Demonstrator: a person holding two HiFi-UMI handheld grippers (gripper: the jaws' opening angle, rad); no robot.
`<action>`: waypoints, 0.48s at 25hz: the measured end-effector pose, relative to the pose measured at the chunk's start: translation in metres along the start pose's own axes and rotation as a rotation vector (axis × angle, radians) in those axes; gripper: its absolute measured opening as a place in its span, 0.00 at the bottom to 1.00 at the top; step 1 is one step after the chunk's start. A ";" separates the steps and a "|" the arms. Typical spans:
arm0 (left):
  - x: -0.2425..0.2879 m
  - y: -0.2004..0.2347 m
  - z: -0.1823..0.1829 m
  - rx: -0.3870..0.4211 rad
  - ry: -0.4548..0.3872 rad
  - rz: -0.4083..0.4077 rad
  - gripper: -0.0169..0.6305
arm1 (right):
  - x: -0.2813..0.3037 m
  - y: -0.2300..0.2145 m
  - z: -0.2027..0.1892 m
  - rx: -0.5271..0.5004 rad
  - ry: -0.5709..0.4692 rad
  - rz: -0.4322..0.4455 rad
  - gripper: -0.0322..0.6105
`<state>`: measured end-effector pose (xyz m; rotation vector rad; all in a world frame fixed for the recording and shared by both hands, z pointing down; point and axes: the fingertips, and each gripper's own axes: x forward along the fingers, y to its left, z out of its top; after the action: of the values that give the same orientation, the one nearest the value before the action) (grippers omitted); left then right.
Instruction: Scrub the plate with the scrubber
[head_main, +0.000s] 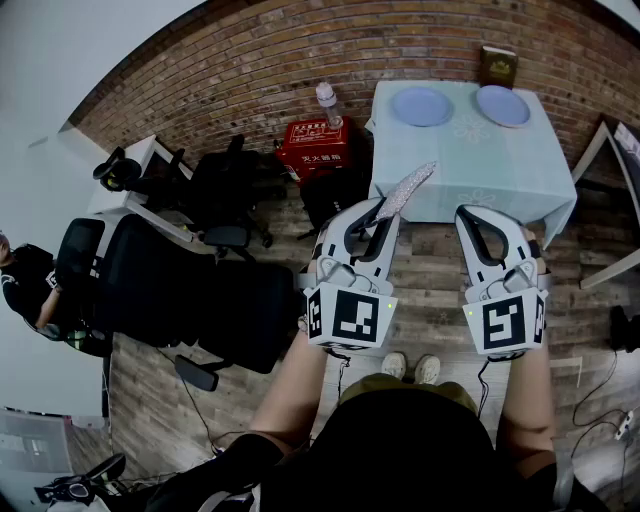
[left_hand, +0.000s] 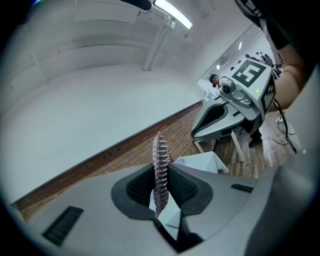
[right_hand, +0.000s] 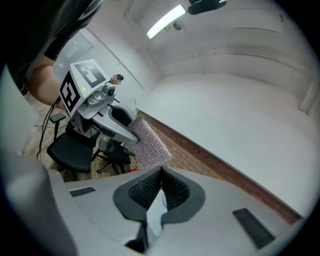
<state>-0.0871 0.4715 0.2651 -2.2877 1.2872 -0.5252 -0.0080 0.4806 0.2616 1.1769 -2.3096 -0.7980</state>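
Two pale blue plates stand on a table with a light cloth (head_main: 470, 165) at the far side: one plate (head_main: 421, 105) on the left, the other plate (head_main: 502, 104) on the right. My left gripper (head_main: 385, 208) is shut on a flat silvery scrubber (head_main: 408, 190) (left_hand: 160, 170), which sticks out ahead of the jaws. That scrubber (right_hand: 149, 142) also shows in the right gripper view, beside the left gripper (right_hand: 129, 131). My right gripper (head_main: 472, 214) (right_hand: 159, 175) is shut with nothing in it. Both are held level, well short of the table.
A red box (head_main: 313, 145) with a clear bottle (head_main: 329, 104) on it sits left of the table by the brick wall. A brown box (head_main: 497, 66) stands at the table's far edge. Black office chairs (head_main: 190, 290) stand to the left, where a person (head_main: 25, 285) sits.
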 end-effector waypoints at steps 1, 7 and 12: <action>0.000 0.001 0.000 -0.002 -0.002 0.002 0.15 | 0.001 0.000 0.001 0.000 -0.001 0.000 0.11; 0.001 0.006 -0.001 -0.004 -0.003 -0.001 0.15 | 0.004 0.000 0.003 0.003 -0.002 -0.002 0.11; 0.001 0.012 -0.003 -0.009 -0.006 -0.002 0.15 | 0.008 0.001 0.005 0.003 0.009 0.000 0.11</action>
<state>-0.0968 0.4649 0.2612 -2.2966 1.2875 -0.5134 -0.0154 0.4756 0.2594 1.1794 -2.3043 -0.7889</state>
